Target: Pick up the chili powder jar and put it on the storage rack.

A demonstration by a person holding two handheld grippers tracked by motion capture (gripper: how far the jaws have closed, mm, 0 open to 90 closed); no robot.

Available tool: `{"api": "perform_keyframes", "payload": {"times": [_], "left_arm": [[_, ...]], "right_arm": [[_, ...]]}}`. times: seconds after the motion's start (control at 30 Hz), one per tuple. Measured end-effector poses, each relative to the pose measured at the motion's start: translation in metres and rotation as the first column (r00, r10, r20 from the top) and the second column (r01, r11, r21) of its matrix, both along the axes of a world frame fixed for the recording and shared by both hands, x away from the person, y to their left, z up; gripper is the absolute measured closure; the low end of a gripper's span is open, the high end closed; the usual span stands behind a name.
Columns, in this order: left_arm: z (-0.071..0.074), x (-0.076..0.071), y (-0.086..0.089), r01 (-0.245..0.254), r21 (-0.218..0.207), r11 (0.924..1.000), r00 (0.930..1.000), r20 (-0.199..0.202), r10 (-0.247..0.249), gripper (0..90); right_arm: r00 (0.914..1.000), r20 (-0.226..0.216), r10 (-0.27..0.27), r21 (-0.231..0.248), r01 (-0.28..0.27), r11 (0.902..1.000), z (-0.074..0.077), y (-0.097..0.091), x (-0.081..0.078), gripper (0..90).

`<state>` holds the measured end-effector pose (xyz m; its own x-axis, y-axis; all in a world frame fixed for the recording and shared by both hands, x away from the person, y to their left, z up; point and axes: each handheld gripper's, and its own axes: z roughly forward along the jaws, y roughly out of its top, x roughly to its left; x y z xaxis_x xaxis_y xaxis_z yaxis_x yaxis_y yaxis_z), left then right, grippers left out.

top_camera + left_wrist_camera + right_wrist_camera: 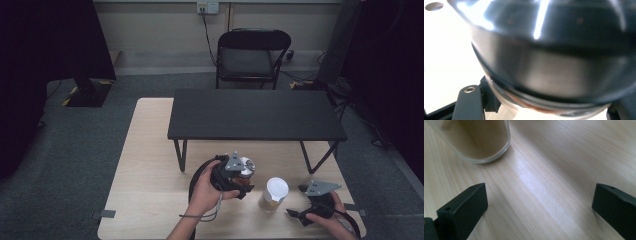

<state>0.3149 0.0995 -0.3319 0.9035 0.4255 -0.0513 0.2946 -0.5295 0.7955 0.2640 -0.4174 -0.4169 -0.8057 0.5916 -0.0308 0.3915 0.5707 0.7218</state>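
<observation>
A small jar with a shiny metal lid (245, 167) stands low over the pale wooden table (150, 190), and my left gripper (243, 184) is shut on it. In the left gripper view the dark, glossy lid and jar (554, 62) loom very close between the two black jaws of my left gripper (546, 100). To its right stands a glass jar with a white lid (275, 194), holding brown powder (481, 140). My right gripper (298, 201) rests to the right of that jar, open, with bare table between its jaws (540, 192).
A low black bench (255, 115) stands on the table's far half, its legs just behind the jars. A black folding chair (252, 55) is on the floor beyond. The table's left half is bare wood.
</observation>
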Motion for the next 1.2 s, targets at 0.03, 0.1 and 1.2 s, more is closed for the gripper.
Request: {"api": "perform_keyframes", "payload": {"times": [0.03, 0.1, 1.2], "left_arm": [[0.0, 0.0, 0.0, 0.0, 0.0, 1.0, 1.0, 0.0, 0.0, 30.9], [0.005, 0.002, -0.001, 0.012, -0.005, 0.9999, 0.9999, 0.001, -0.012, 31.0], [0.066, 0.014, -0.027, 0.067, -0.014, 0.9977, 0.9971, 0.038, -0.066, 30.9]], "right_arm": [[1.0, 0.0, 0.0, 0.0, 0.0, 1.0, 0.0, 0.0, 0.0, 0.0], [1.0, 0.0, 0.0, 0.0, 0.0, 1.0, 0.0, 0.0, 0.0, 0.0], [1.0, 0.0, 0.0, 0.0, 0.0, 1.0, 0.0, 0.0, 0.0, 0.0]]}}
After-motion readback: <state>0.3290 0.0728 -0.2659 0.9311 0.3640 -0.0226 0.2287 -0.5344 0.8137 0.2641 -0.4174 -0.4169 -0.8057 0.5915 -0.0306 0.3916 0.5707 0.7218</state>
